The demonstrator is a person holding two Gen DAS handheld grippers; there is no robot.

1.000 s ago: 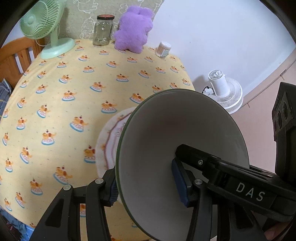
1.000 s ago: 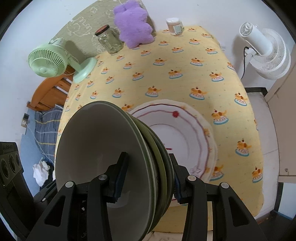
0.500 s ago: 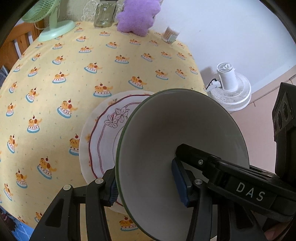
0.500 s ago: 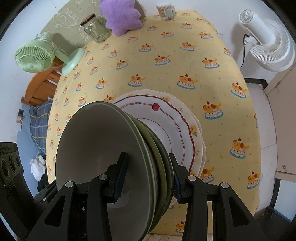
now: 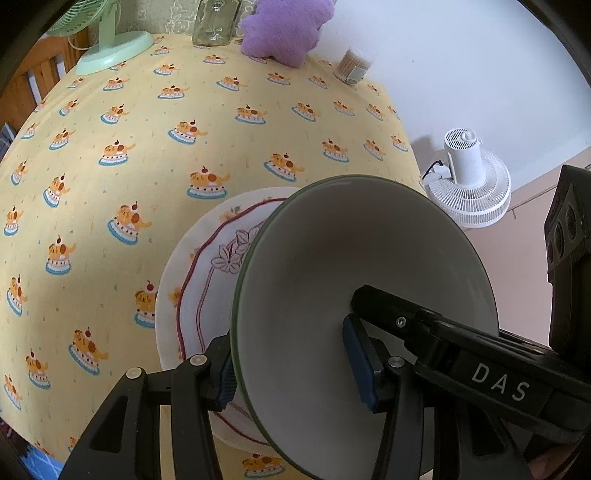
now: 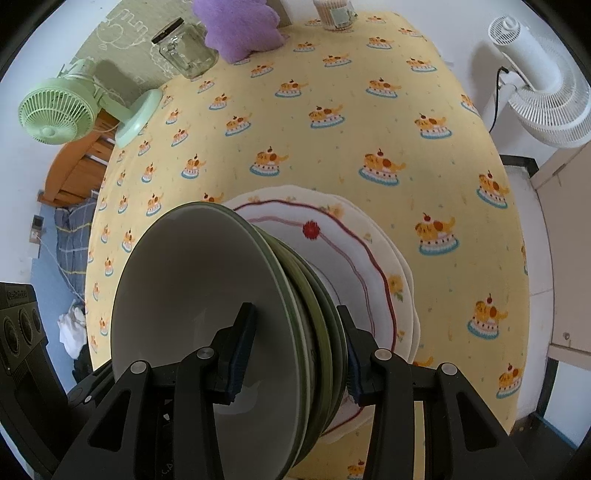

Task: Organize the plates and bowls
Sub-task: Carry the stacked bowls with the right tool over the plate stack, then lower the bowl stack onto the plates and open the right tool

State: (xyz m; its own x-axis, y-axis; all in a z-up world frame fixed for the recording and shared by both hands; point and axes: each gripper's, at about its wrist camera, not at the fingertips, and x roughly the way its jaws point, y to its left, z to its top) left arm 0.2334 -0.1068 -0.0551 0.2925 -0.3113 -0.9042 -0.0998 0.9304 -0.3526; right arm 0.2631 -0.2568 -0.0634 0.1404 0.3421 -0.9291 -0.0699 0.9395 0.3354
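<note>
A stack of green-rimmed bowls with a grey-white inside is held on edge between both grippers. My left gripper (image 5: pixel 291 373) is shut on the stack's rim; the left wrist view shows the innermost bowl (image 5: pixel 354 258). My right gripper (image 6: pixel 295 354) is shut on the bowl stack (image 6: pixel 207 295) from the other side. Under the bowls lies a stack of white plates with a dark red wavy line (image 6: pixel 354 251) on the yellow tablecloth; they also show in the left wrist view (image 5: pixel 207 266).
The table (image 6: pixel 332 147) carries a green desk fan (image 6: pixel 59 110), a glass jar (image 6: pixel 184 51), a purple plush toy (image 6: pixel 240 29) and a toothpick holder (image 6: pixel 332 14) at its far edge. A white floor fan (image 6: pixel 543 96) stands beyond the table's right edge.
Both grippers with the bowl stack have come lower and closer over the plates. The plates now fill more of both views. The grip has not changed.
</note>
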